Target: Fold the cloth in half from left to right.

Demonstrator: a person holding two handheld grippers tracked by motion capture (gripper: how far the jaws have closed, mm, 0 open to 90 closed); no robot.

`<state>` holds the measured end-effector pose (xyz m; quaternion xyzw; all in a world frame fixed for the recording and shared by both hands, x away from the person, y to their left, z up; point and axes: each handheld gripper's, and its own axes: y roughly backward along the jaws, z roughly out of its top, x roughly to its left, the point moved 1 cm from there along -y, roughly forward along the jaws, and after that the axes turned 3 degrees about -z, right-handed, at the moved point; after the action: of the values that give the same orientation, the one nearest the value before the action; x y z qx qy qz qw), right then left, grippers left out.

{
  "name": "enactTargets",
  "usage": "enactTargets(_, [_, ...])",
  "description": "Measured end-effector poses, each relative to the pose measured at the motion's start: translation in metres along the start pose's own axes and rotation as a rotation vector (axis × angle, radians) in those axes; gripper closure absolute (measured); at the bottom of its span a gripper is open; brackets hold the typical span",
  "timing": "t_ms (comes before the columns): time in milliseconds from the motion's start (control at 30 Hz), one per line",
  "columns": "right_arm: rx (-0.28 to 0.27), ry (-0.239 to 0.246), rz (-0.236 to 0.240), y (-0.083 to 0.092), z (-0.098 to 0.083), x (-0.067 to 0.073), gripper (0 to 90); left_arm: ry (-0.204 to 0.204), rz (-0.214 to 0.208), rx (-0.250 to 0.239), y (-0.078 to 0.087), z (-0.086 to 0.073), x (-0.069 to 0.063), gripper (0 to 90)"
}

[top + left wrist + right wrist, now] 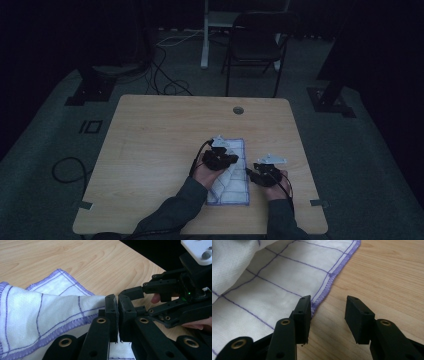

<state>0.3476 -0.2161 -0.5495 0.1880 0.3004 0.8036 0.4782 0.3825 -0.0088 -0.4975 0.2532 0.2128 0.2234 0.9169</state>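
Note:
A white cloth (234,176) with purple stitched lines and a purple hem lies on the wooden table (160,135), partly folded over itself. My left gripper (220,157) is over the cloth's middle. In the left gripper view it (117,307) is shut on a lifted fold of the cloth (45,310) near the hem. My right gripper (265,171) rests just right of the cloth, and it (328,315) stands open. Its left jaw is at the cloth's (274,277) hem and its right jaw is over bare wood. Nothing is between the pads.
A round cable hole (238,110) sits near the table's far edge. A dark chair (255,45) and a white post (205,35) stand on the floor beyond the table, with cables (165,75) trailing there. The right gripper (135,301) is close beside my left jaws.

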Motion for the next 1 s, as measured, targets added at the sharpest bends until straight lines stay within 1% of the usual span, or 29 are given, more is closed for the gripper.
enactTargets(100, [0.016,0.023,-0.019,-0.002,0.000,0.002,57.4,-0.006,-0.003,0.001,-0.001,0.002,-0.002,87.8])
enactTargets(167, [0.016,0.021,-0.017,-0.002,0.000,0.002,57.3,-0.008,-0.004,-0.001,-0.004,0.003,-0.004,87.8])
enactTargets(267, [0.016,0.009,-0.013,-0.002,0.000,0.002,57.3,-0.009,-0.005,0.010,-0.009,0.003,-0.004,87.8])
enactTargets(467, [0.015,0.008,-0.011,-0.002,0.000,0.001,57.3,0.001,-0.006,0.053,-0.025,-0.002,-0.003,87.8])
enactTargets(633, [0.017,-0.001,-0.004,-0.002,0.000,0.000,57.2,-0.001,-0.005,0.079,-0.036,-0.006,-0.003,87.8])
enactTargets(800, [0.019,-0.005,-0.003,-0.001,-0.001,-0.001,56.8,-0.002,-0.005,0.098,-0.041,-0.010,0.000,87.7])
enactTargets(867, [0.020,-0.006,-0.003,-0.001,-0.001,-0.001,56.6,0.004,-0.009,0.101,-0.043,-0.012,0.002,87.4])
enactTargets(933, [0.021,-0.005,-0.002,-0.001,-0.001,-0.002,56.5,0.008,-0.019,0.101,-0.043,-0.014,0.003,84.7])
enactTargets(967, [0.022,-0.006,-0.002,-0.001,-0.001,-0.002,56.4,0.007,-0.022,0.098,-0.043,-0.014,0.003,78.9])
enactTargets(1000, [0.022,-0.005,-0.003,-0.001,-0.001,-0.002,56.4,0.000,-0.016,0.092,-0.041,-0.014,0.003,74.8])
